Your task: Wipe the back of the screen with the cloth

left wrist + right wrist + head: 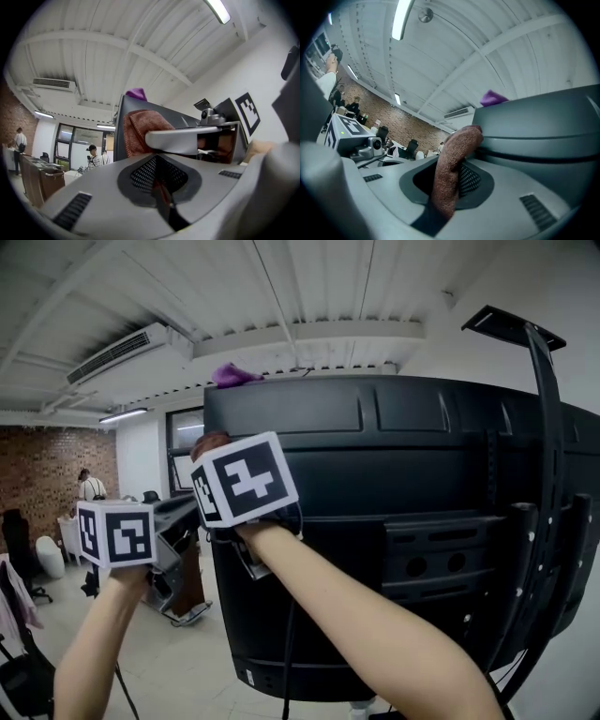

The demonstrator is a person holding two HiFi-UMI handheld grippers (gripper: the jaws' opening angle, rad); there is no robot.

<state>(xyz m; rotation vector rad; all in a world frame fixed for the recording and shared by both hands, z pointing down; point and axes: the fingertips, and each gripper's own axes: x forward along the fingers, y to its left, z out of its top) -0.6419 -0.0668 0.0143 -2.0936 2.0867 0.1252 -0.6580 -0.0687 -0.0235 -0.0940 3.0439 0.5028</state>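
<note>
— Where's the cloth?

— In the right gripper. Its fingers are pinched on a bunched fold. The free end pokes out and touches the back of the screen, high up at the left edge as the person faces it.

— And the left gripper?

— Off to the side, well apart from the screen and touching nothing. Its fingers are closed together, and I see nothing between them.

— How would you say that cloth handles?

— It looks soft, light and limp, with a towel-like nap. Held by a corner it would likely flop and only drag. A grip on a thick fold, like this one, leaves a rounded pad sticking out to press with. I doubt it slips from the fingers, since the nap should give them something to bite.

— And the screen?

— It has a hard black shell, stiff and smooth, but it isn't flat. There are ridges, a sunken middle panel and round holes where the cloth may snag. It hangs on a thin stand, so I'd guess a hard push could rock it. Light strokes look safer, and the spare gripper could steady an edge.

— Anything in the way?

— A small purple thing sits on the top edge, just beside the cloth. A stroke along the rim might knock it off.
</note>
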